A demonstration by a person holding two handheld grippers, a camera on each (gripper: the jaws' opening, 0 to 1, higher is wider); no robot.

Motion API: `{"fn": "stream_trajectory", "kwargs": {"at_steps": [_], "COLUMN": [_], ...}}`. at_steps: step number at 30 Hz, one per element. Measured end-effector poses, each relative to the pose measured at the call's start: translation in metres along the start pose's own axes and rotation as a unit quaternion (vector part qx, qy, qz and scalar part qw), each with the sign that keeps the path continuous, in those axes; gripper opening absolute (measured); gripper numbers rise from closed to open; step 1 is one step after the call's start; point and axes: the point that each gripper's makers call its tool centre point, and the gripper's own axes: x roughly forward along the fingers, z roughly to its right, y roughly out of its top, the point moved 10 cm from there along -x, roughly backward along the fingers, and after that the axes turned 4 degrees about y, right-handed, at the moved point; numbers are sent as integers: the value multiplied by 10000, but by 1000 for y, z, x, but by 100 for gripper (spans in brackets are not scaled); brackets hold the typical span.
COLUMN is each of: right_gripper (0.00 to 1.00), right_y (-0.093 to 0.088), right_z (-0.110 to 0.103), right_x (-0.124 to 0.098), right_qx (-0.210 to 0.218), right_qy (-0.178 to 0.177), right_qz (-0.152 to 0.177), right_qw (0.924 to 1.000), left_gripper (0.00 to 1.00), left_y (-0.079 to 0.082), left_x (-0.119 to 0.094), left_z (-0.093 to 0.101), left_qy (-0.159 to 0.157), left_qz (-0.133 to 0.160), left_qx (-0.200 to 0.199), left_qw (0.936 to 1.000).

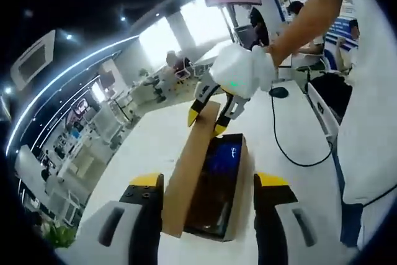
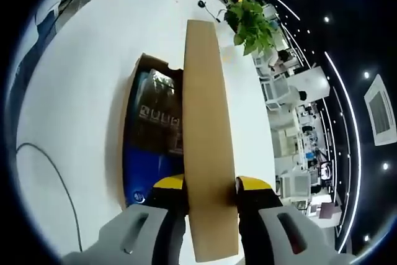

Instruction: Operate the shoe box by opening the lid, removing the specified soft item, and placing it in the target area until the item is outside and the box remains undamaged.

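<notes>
In the left gripper view, the left gripper (image 1: 209,198) is wide open, one jaw on each side of the shoe box (image 1: 236,181). At the far end of the box, the right gripper (image 1: 211,115) pinches the raised lid (image 1: 193,162).

In the right gripper view, the lid (image 2: 208,122) stands between its jaws, and something blue (image 2: 149,153) lies inside the box (image 2: 131,91). Pulling too hard could tear the lid.

White table (image 2: 93,60), black cable (image 2: 53,178), green potted plant (image 2: 251,23) at its edge.
</notes>
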Motion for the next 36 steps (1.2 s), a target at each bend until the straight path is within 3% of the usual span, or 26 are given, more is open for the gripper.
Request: {"fn": "stream_trajectory", "kwargs": {"at_steps": [1,6,15,25,29,36], "right_gripper": [30,30,30,30,30,31], "right_y": [0,0,0,1,1,1], "right_z": [0,1,0,2,1,4], "right_x": [0,0,0,0,0,1], "right_qx": [1,15,60,164,177,282], "right_qy": [-1,11,2,7,2,5], "right_qz": [0,7,-21,-51,-51,-51], "right_qw": [10000,10000,10000,9999,9998,9996], "left_gripper": [60,59,55,50,47,43], "left_y": [-2,-28,-59,-80,-87,-95], "left_x": [3,21,38,71,82,93], "left_z": [4,17,25,28,30,28], "left_qy": [-100,-446,-683,-1106,-1277,-1382], "left_qz": [35,-325,-686,-975,-1100,-1164], "left_qx": [-106,-169,-198,-265,-116,-119], "left_qw": [9999,9983,9951,9887,9856,9835]}}
